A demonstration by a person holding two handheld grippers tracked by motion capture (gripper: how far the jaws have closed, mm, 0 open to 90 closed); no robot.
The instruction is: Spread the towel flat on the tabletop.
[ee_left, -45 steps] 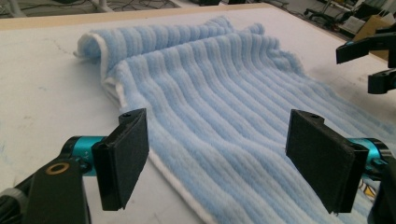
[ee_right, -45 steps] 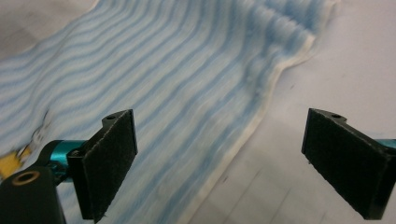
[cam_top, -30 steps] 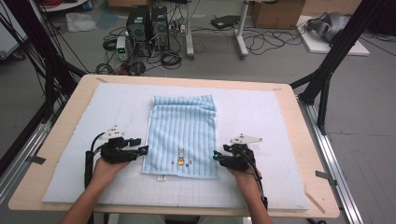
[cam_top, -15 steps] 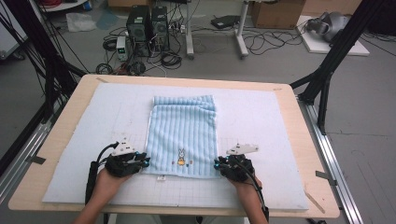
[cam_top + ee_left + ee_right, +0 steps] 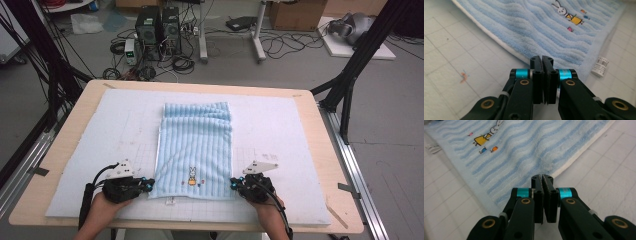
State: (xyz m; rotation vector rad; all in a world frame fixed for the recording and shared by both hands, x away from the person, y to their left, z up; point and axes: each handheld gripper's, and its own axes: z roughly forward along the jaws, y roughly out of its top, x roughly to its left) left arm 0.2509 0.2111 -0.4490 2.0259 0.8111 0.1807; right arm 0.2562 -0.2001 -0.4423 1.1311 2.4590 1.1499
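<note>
My left gripper (image 5: 541,58) has just been closing, and its jaws now stand pressed together at the near left corner of the towel (image 5: 529,25). From my own view I cannot tell whether any cloth sits between the pads; the tips lie right at the towel's white-edged border. My right gripper (image 5: 542,177) has just been closing too, its jaws pressed together at the near right corner, tips at the towel's edge, and there too I cannot make out cloth between them.

The towel is light blue with wavy stripes and lies flat on the pale gridded mat (image 5: 100,130), its long sides running from near to far. A small rabbit picture (image 5: 192,176) sits near its near edge, between my two grippers. A white label (image 5: 600,66) sticks out from that near edge. The mat covers a wooden table (image 5: 65,145).
</note>
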